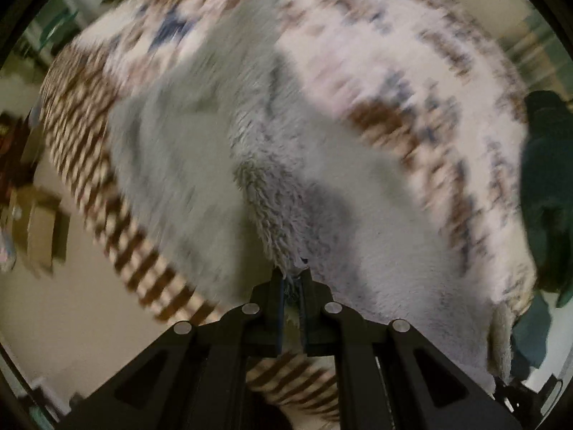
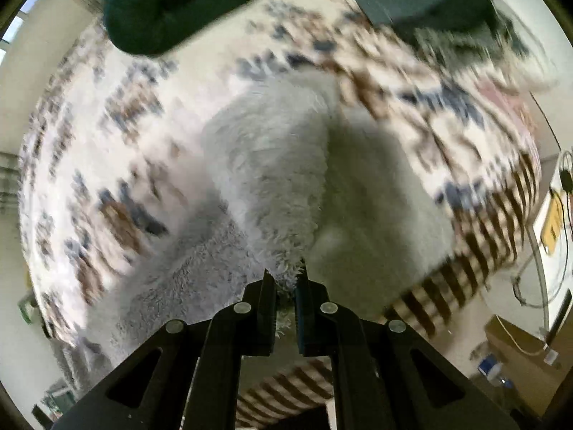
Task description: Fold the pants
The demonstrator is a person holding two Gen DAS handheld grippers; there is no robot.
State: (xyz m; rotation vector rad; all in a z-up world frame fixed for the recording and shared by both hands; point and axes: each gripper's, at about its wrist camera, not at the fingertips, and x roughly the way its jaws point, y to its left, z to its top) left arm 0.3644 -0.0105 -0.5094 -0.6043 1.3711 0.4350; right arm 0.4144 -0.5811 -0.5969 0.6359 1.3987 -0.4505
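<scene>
The pants (image 1: pixel 286 186) are pale grey and fluffy, and lie spread over a patterned bed cover (image 1: pixel 412 82). My left gripper (image 1: pixel 293 276) is shut on a raised fold of the fleece, which rises in a ridge away from the jaws. In the right wrist view the pants (image 2: pixel 279 179) show the same way, with my right gripper (image 2: pixel 286 276) shut on another tuft of the fabric at its edge. Both views are motion blurred.
The bed cover (image 2: pixel 107 136) has a brown striped border (image 1: pixel 93 165) at the bed's edge. A dark green garment (image 2: pixel 172 3) lies at the far side of the bed. Cardboard boxes (image 2: pixel 515 358) and cables stand on the floor to the right.
</scene>
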